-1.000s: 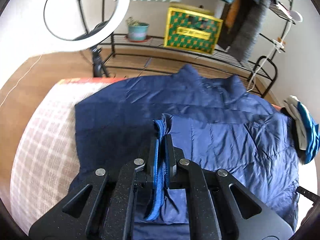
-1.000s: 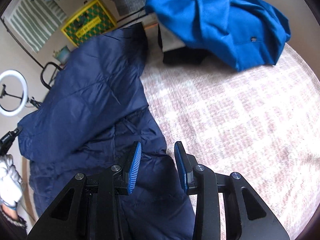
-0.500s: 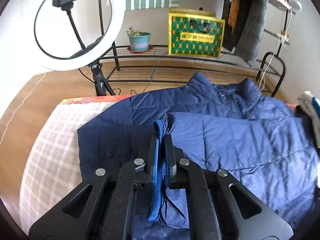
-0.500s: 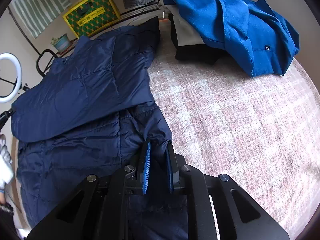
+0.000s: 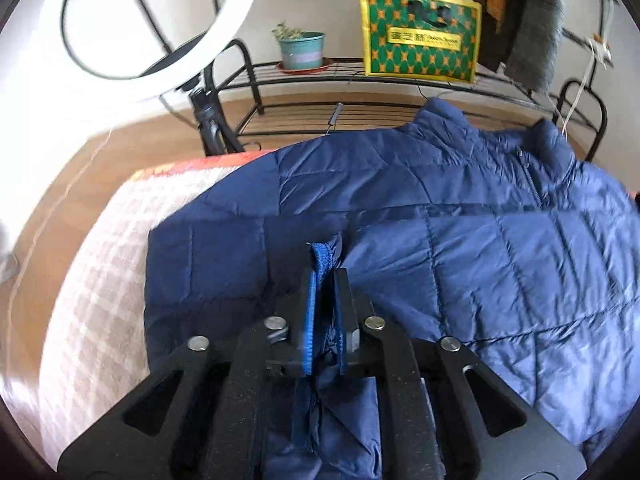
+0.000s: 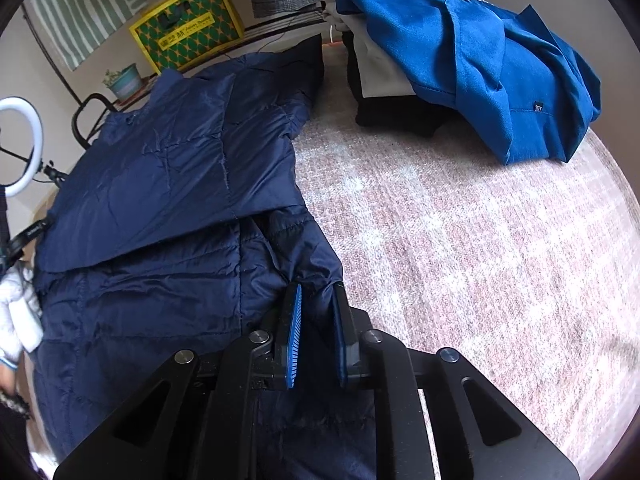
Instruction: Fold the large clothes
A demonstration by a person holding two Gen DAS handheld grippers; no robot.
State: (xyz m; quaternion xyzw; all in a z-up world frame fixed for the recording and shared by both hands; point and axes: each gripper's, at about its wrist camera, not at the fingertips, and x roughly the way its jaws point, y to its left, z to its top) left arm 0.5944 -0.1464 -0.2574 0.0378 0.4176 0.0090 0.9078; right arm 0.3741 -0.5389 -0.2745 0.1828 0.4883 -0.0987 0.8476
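The left hand-held gripper (image 5: pixel 323 276) is clenched on a ribbed cuff or hem edge of the navy quilted jacket (image 5: pixel 500 248), the cloth pinched between its blue-padded fingers (image 5: pixel 308 312) and trailing down past them. Holding that edge lets a folded panel be carried over the jacket body. The right hand-held gripper (image 6: pixel 316 300) is closed on another corner of the same jacket, a bunch of dark fabric wedged between its fingers, though the jaws stand a little apart around the thick padding. With both corners gripped, my judgement is that the lower part is ready to be lifted and doubled toward the collar.

The jacket lies spread on the bed (image 6: pixel 460 240), along its left side, collar toward the far edge, one flap already laid across the chest. On the bed's far right corner sits a pile of clothes topped by a bright blue garment (image 6: pixel 500 60), apart from the jacket. Beyond the far edge stand a ring light (image 5: pixel 160 20) and a metal rack (image 5: pixel 360 92).
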